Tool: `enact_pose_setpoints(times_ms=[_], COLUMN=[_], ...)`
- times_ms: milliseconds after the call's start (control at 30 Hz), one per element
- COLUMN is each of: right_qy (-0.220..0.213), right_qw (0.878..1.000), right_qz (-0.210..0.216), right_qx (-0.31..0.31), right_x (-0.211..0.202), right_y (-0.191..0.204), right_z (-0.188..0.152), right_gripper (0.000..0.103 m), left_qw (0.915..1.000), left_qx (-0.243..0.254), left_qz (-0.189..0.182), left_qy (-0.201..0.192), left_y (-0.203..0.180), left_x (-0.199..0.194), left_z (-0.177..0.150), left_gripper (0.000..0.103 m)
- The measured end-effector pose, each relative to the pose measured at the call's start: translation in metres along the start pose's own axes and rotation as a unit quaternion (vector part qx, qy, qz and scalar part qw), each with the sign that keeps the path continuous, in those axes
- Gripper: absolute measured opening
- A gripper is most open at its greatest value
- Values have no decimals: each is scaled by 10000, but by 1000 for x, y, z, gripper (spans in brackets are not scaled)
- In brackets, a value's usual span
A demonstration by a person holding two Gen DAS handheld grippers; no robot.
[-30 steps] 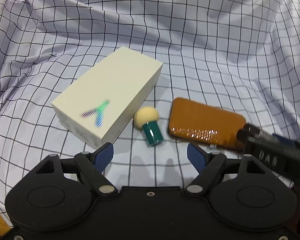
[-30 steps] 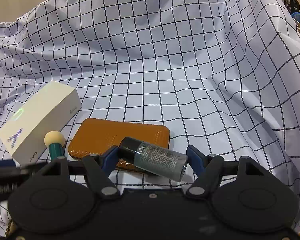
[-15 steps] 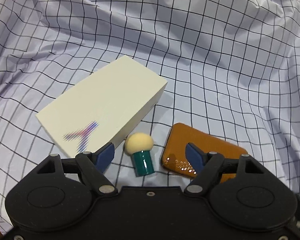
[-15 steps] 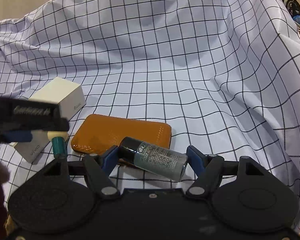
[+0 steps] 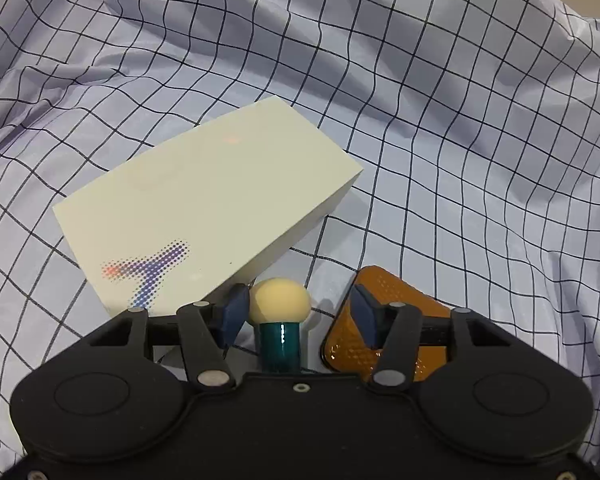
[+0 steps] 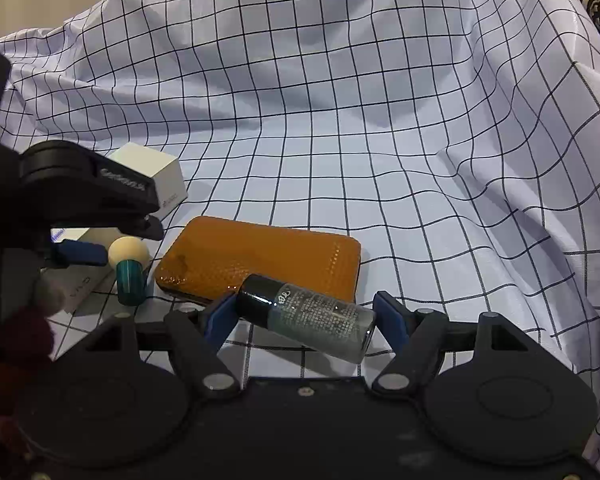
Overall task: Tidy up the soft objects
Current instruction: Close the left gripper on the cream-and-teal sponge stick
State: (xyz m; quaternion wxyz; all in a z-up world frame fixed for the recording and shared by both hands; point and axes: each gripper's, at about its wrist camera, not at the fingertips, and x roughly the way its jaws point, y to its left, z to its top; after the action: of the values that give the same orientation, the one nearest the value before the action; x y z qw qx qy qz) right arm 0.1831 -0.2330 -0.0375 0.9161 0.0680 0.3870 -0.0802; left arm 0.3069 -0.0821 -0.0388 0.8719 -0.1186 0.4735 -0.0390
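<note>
A makeup sponge with a cream head [image 5: 280, 300] and a teal handle [image 5: 279, 346] lies on the checked cloth [image 5: 420, 120]. My left gripper [image 5: 298, 316] straddles it and its jaws are closing. The left pad [image 5: 233, 314] is at the sponge head, while a gap remains before the right pad [image 5: 363, 318]. In the right wrist view the sponge [image 6: 129, 258] shows beside that gripper's blue finger [image 6: 80, 252]. My right gripper [image 6: 304, 316] is shut on a small grey bottle with a black cap [image 6: 312, 320], held lengthwise just above the cloth.
A white box [image 5: 204, 216] lies just left of the sponge, touching the left finger's side. An orange textured case [image 6: 260, 256] lies flat on its right, partly under the left gripper's right finger. A dark red sleeve [image 6: 16, 340] is at lower left. The cloth rises in folds all round.
My left gripper came forward and down over the sponge, rolled a little, and its jaws narrowed around the sponge. The right gripper and its bottle have stayed put.
</note>
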Motion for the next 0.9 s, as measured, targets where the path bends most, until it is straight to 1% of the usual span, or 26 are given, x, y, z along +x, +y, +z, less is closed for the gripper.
enact_pose_setpoints(times_ms=[200,233,267,333,367,433,533,600,700,767,800,833,900], right_qy=[25,26,27,30,31,37,47,47,30,20,23,22,12], right_qw=[10000,9999,9999,9999,9999,9998,9998,9998,9998,9997,9997,9997,9996], right_qz=[80,96,110,136,146,166,183,192,204,218,225,234,242], right_qx=[-15,-14,-14,-20,-26,-35,-47,-56,-69,-84,-92,-103,-111], right_x=[0,-1,-1,-2,-2,-3,-4,-5,-8,-9,-8,-9,-9], right_y=[2,2,2,3,3,4,6,6,7,8,8,9,9], right_z=[-3,-3,-3,-3,-4,-4,-5,-5,-6,-6,-6,-6,-6], right_gripper=[73,73,73,73,73,73,73,73,73,73,73,73,73], left_qw=[10000,10000,9999,9997,9998,9998,9998,9996,9992,9993,9994,9995,9994], left_qx=[31,29,53,129,129,116,153,251,363,350,324,309,333], left_qz=[26,22,43,83,59,11,-38,-56,53,85,69,73,71], left_qy=[-58,-65,-103,-165,-166,-179,-155,-134,-133,-103,-74,-49,-41], left_y=[-5,-4,-4,-4,-3,0,1,0,0,2,3,3,2], left_x=[2,2,1,-1,-1,-3,-5,-6,-7,-5,-3,-2,1], left_z=[1,1,1,1,2,2,1,-1,-4,-4,-4,-3,-4], left_gripper=[53,51,48,37,34,25,24,24,26,33,39,41,42])
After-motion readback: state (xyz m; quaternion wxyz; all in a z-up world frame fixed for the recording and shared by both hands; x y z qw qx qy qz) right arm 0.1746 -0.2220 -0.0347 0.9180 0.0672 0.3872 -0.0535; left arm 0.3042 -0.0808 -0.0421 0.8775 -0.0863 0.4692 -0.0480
